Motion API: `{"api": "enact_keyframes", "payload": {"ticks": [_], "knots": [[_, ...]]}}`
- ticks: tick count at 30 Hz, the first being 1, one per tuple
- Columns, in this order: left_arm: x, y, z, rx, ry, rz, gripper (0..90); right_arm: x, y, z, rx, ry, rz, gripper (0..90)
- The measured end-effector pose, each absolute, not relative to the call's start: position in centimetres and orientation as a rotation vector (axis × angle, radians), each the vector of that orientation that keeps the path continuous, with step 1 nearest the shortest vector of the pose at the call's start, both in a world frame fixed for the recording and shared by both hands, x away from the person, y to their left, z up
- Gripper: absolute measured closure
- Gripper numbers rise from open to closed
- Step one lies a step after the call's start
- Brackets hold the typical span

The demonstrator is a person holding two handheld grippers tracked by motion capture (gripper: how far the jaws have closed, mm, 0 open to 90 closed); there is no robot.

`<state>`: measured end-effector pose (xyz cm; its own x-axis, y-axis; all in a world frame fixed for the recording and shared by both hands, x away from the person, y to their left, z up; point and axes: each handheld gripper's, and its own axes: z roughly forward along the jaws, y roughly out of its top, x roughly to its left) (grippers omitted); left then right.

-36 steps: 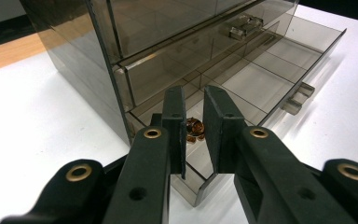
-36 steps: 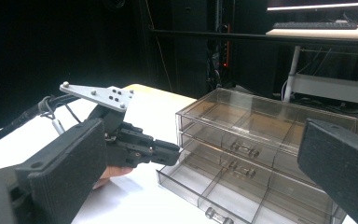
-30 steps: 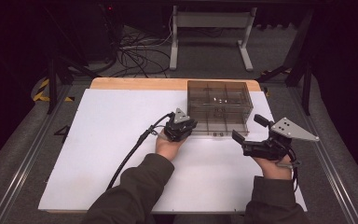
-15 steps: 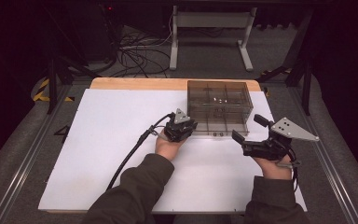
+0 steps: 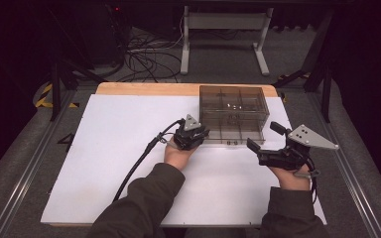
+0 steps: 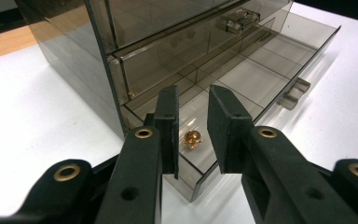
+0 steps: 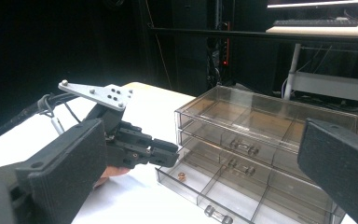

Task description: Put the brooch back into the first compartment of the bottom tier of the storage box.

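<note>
White tabletop (image 5: 104, 163), hands unmoved since a second ago: left gripper (image 6: 192, 122) part-open, empty, over gold bead (image 6: 191, 139) in open bottom drawer (image 6: 256, 79); right gripper (image 5: 263, 144) wide open, empty.

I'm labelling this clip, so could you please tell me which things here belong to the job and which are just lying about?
In the job:
- drawer box, bottom drawer pulled open
- gold bead in that drawer's corner compartment
- left gripper, open above the bead
- right gripper, open, held off the box

Lying about:
- cables on the floor
- metal stand behind the table
</note>
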<state>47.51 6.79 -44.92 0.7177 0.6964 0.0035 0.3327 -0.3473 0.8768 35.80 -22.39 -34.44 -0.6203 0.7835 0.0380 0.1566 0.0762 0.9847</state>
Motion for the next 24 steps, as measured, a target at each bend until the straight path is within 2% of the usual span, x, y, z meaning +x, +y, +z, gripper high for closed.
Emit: {"api": "enact_keyframes", "payload": {"ticks": [8, 21, 24], "knots": [[47.0, 7.1, -43.9, 1.944, 0.767, 0.491, 67.2, 35.8, -22.2, -34.5, 0.928, 1.851, 1.575, 1.9], [46.0, 8.0, -42.0, 1.923, 0.721, 0.498, 49.7, 35.9, -22.2, -34.6, 0.934, 1.85, 1.568, 1.9], [45.6, 8.2, -41.7, 1.926, 0.709, 0.488, 48.4, 35.9, -22.2, -34.6, 0.935, 1.849, 1.567, 1.9]]}}
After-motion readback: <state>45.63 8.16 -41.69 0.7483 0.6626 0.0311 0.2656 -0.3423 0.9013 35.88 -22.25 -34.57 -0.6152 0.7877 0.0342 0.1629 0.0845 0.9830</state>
